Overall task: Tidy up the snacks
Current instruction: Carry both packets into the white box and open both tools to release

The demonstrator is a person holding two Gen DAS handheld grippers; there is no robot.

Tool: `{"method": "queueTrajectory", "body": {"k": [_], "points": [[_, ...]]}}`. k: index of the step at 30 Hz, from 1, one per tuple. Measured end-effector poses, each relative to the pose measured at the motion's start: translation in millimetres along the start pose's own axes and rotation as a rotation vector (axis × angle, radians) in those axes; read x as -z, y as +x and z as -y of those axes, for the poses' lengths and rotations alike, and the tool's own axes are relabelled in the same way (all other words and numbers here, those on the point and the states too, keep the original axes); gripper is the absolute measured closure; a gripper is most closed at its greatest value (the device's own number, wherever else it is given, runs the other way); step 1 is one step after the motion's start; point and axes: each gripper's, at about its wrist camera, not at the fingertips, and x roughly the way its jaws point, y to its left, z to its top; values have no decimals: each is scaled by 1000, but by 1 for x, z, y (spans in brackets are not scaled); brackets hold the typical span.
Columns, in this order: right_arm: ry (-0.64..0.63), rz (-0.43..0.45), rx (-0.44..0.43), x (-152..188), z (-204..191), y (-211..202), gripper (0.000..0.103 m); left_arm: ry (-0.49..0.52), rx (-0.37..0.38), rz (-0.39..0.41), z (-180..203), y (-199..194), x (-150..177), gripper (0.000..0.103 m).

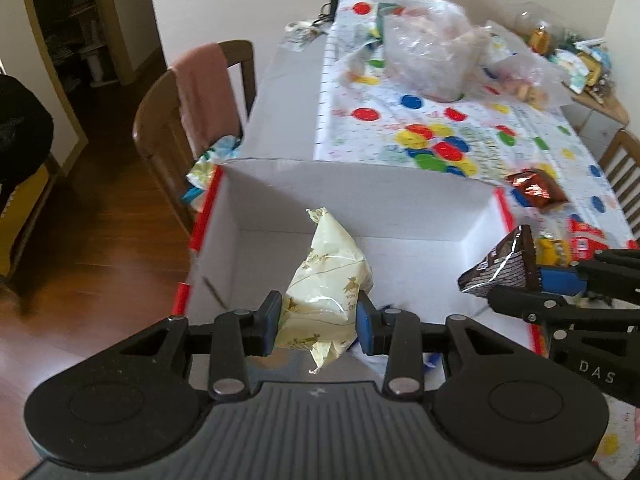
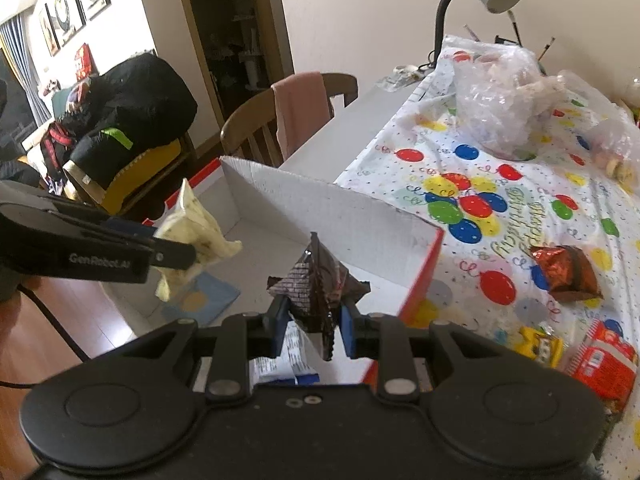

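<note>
Both sets of jaws are closed on snack packets. On my left, the left gripper [image 1: 318,322] clamps a pale yellow packet [image 1: 328,280] between its blue pads, and I see the packet hanging over the open white box [image 1: 352,200]. From the right wrist camera the same packet [image 2: 192,228] shows above the near left part of the box [image 2: 320,196]. Moving right, the right gripper [image 2: 312,330] pinches a dark brown packet [image 2: 316,284] with its jaws narrow, also held over the box; a blue and white packet [image 2: 294,354] lies in the box just beneath it. Further right, on the balloon-print tablecloth [image 2: 500,216], I note a brown foil packet [image 2: 566,272] beside the box, then a yellow packet [image 2: 536,342] and a red packet [image 2: 604,360] near the table edge. Clear plastic bags [image 2: 500,96] sit at the far end of the table.
</note>
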Motion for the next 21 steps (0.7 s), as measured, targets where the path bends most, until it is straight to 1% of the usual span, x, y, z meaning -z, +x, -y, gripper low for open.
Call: {"method": "queueTrajectory", "body": {"k": [5,10,14,21], "points": [[-3,-40,2,-6,-9,26,77,-4,-25,-38,-17,18,-1,66],[-38,-80,7,-8,-22,49,77,1,-44,-88,-25,38,0,66],[-55,-122,13,-5,-30,65,77,10,-47,-122,-25,51,5,66],[-60,-165,15,4,-35,76,77,44,-52,-160,-19,64,17,65]]}}
